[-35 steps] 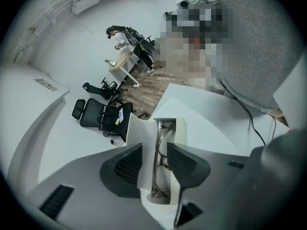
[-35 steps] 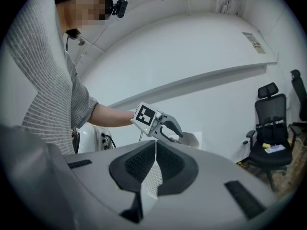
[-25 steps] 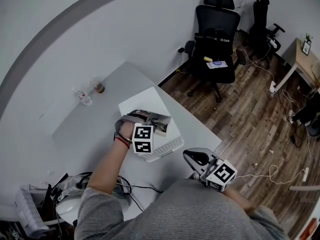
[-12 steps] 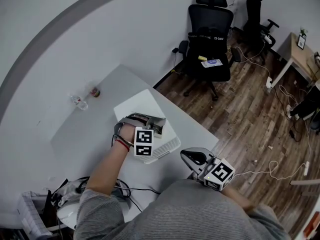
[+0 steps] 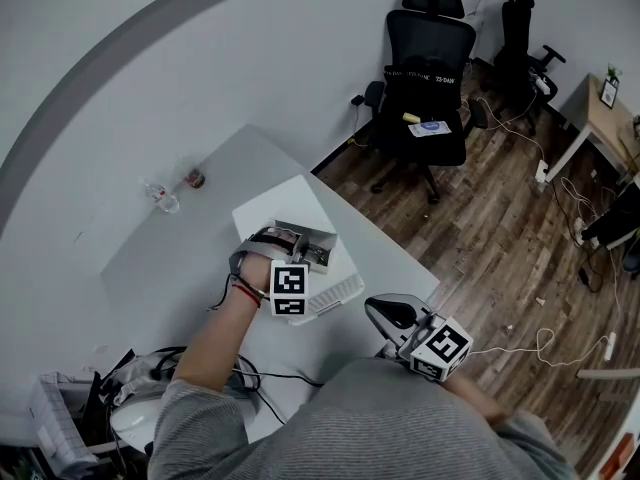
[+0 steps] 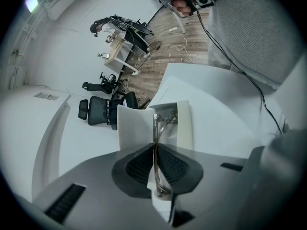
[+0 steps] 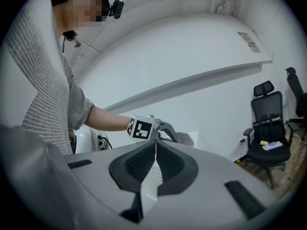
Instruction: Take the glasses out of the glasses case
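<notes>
A white glasses case (image 5: 335, 268) lies open on the white table (image 5: 200, 258), its lid (image 6: 134, 128) standing up. The glasses (image 6: 161, 121), thin-framed and dark, rest inside the case on edge. My left gripper (image 5: 300, 251) points steeply down into the case. Its jaws are closing, and its pads (image 6: 139, 164) pinch the glasses' thin frame between them. In the left gripper view the gripper (image 6: 155, 150) hides the near part of the glasses. My right gripper (image 5: 378, 310) hovers level off the table's near corner, shut with nothing in it (image 7: 156, 145).
A small jar (image 5: 199, 178) and a clear object (image 5: 165, 196) stand at the table's far side. Cables and a white appliance (image 5: 140, 418) sit at the near left. Two black office chairs (image 5: 428, 78) stand on the wood floor beyond the table.
My left gripper has stayed at the case and tipped slightly. The right gripper has not moved. The head camera has shifted a little.
</notes>
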### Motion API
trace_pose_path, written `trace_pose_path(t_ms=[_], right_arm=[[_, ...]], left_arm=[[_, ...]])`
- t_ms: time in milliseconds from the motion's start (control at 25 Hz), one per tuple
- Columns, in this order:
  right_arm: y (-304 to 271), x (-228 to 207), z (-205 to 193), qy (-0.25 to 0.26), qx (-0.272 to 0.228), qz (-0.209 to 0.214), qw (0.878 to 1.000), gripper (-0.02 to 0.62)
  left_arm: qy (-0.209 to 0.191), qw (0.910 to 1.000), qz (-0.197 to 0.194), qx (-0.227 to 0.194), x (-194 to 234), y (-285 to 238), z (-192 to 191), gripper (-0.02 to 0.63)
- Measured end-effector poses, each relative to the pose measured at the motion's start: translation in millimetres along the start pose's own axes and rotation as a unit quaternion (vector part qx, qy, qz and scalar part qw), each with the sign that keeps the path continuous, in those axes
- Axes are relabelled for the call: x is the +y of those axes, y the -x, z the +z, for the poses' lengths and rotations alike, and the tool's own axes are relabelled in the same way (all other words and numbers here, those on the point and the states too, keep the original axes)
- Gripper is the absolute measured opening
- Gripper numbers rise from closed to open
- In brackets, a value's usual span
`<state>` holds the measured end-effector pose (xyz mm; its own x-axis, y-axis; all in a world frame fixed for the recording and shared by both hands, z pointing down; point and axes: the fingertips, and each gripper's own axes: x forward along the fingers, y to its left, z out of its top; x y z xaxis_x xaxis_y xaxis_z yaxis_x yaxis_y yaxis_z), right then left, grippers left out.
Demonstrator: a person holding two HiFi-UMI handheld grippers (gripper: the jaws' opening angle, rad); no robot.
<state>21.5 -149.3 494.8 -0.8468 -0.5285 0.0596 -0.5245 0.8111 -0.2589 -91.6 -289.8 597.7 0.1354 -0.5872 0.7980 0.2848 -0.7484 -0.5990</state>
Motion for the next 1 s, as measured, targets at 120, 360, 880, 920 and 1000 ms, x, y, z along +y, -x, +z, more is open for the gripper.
trace_pose_path(t_ms=[120,360,880,920,1000], right_arm=[[-0.1,0.2,-0.1,0.005,0.002,0.0,1.0,0.014],[2.0,-2.4,0.0,0.0,0.004,-0.004,1.0,0.014],[0.6,6.4,0.9,-0.001,0.001,0.011,1.0,0.014],[0.8,6.7,0.9,-0.001,0.002,0.01,1.0,0.014],[0.9,7.1,0.6,-0.001,0.003,0.01,1.0,0.014]], left_arm=[[0.005,1.0,0.004,0.001,0.7,0.6,-0.6,0.035],[0.013,0.9993,0.035,0.002,9.9,4.7,-0.6,0.035],[0.094,0.9913,0.087,-0.03,24.5,32.8,0.7,0.034],[0.112,0.9888,0.092,-0.039,25.9,35.9,1.9,0.034],[0.146,0.9827,0.1,-0.054,28.2,41.1,2.7,0.034]])
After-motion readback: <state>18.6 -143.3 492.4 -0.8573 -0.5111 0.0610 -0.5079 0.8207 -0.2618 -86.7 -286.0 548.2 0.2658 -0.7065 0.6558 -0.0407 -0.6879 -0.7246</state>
